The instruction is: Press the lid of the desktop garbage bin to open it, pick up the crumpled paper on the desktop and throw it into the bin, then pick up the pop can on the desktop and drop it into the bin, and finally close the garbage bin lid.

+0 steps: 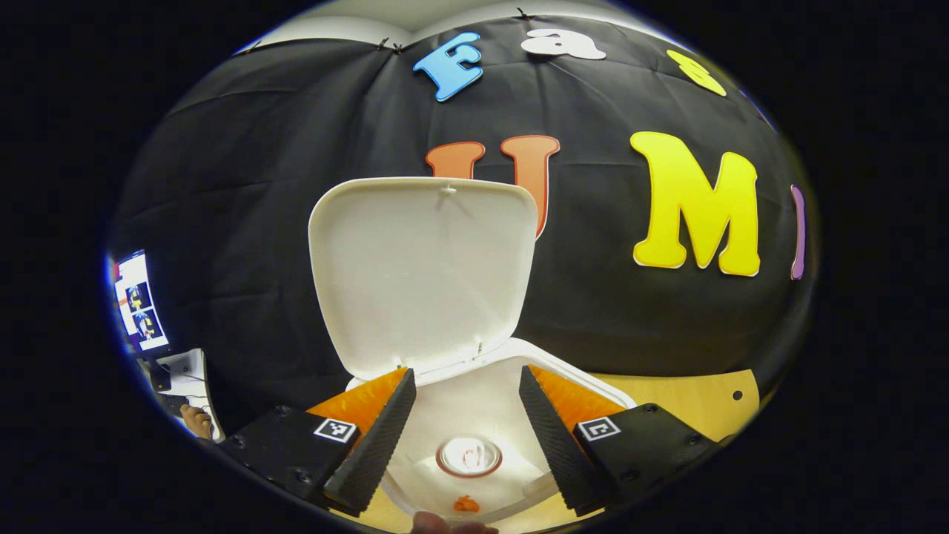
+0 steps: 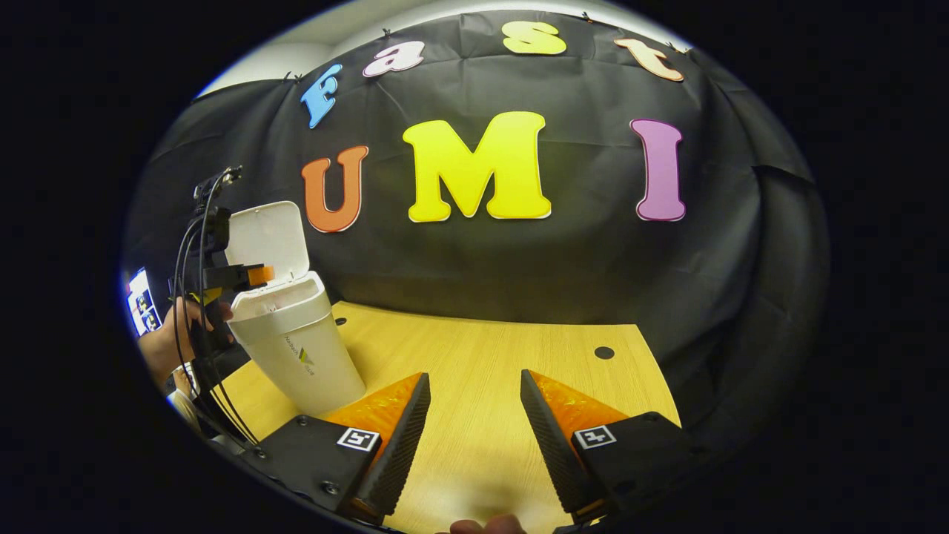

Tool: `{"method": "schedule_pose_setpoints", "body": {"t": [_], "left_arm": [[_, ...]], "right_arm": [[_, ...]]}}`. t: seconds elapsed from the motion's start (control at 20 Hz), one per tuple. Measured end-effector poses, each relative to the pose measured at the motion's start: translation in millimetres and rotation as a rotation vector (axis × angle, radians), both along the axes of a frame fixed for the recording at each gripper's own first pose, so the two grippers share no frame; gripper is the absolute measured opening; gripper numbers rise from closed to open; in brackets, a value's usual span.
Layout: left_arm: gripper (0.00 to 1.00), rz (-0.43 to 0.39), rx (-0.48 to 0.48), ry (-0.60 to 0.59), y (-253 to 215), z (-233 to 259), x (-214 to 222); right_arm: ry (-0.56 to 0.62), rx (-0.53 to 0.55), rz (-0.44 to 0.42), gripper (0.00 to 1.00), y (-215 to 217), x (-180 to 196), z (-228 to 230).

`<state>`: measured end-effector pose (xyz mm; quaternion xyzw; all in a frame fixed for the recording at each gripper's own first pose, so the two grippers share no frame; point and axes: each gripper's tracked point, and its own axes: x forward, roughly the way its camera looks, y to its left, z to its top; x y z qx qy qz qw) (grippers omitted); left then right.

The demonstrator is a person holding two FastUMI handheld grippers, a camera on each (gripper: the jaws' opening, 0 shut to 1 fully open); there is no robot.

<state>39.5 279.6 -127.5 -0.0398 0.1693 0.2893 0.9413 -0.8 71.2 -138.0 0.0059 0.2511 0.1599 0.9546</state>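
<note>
The white desktop bin point(image 1: 474, 404) stands open right below my left gripper point(image 1: 467, 378), its lid point(image 1: 422, 274) tilted upright behind the opening. The round top of the pop can point(image 1: 468, 456) lies deep inside the bin. My left gripper hangs open over the opening with nothing between its fingers. In the right gripper view the bin point(image 2: 296, 356) stands at the table's left with its lid point(image 2: 267, 237) up, and the left gripper point(image 2: 241, 276) hovers at its rim, held by a hand point(image 2: 159, 341). My right gripper point(image 2: 474, 378) is open above bare tabletop.
The wooden table point(image 2: 489, 363) has small dark holes point(image 2: 603, 352) near its back edge. Black cloth walls close the back and right. A lit monitor point(image 1: 137, 304) sits far left. A small orange spot point(image 1: 465, 504) shows at the bin's near rim.
</note>
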Motion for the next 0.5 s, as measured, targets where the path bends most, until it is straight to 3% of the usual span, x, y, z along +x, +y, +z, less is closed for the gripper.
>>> {"method": "schedule_pose_setpoints", "body": {"t": [0.3,0.5], "left_arm": [[0.95,0.084,0.002,-0.069,-13.1,34.4,-16.5],[0.96,0.241,0.010,-0.204,-2.7,109.8,-19.6]], "right_arm": [[-0.001,0.019,0.042,0.80,6.1,-3.8,5.1],[-0.020,0.037,0.066,0.80,-1.0,-0.7,19.4]]}}
